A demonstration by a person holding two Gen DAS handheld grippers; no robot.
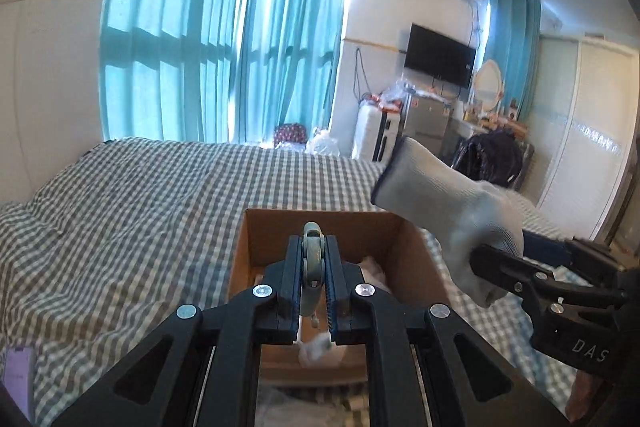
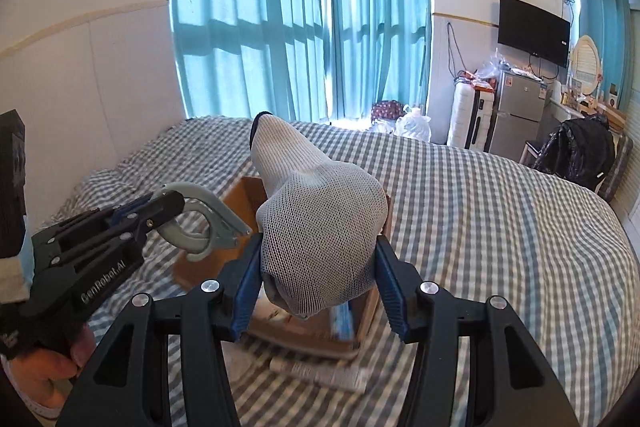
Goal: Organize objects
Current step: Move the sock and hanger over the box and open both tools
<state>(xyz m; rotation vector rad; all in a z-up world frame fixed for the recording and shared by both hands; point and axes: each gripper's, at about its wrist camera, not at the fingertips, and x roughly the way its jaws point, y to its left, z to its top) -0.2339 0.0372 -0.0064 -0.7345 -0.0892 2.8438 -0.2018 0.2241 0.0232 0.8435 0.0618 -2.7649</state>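
An open cardboard box (image 1: 412,255) sits on the checked bed, with white wrapped items inside; it also shows in the right wrist view (image 2: 248,195). My left gripper (image 1: 313,267) is shut on a grey plastic clamp (image 1: 312,255) and holds it above the box; the clamp also shows in the right wrist view (image 2: 200,223), at the left gripper (image 2: 136,215). My right gripper (image 2: 316,283) is shut on a white knit glove (image 2: 316,223), held over the box. In the left wrist view the glove (image 1: 452,203) hangs from the right gripper (image 1: 492,267) at right of the box.
The grey-checked bedspread (image 2: 480,227) surrounds the box. A flat packet (image 2: 320,371) lies in front of the box. Teal curtains, a suitcase, a fridge (image 2: 516,115) and a chair with a black bag (image 2: 576,151) stand beyond the bed.
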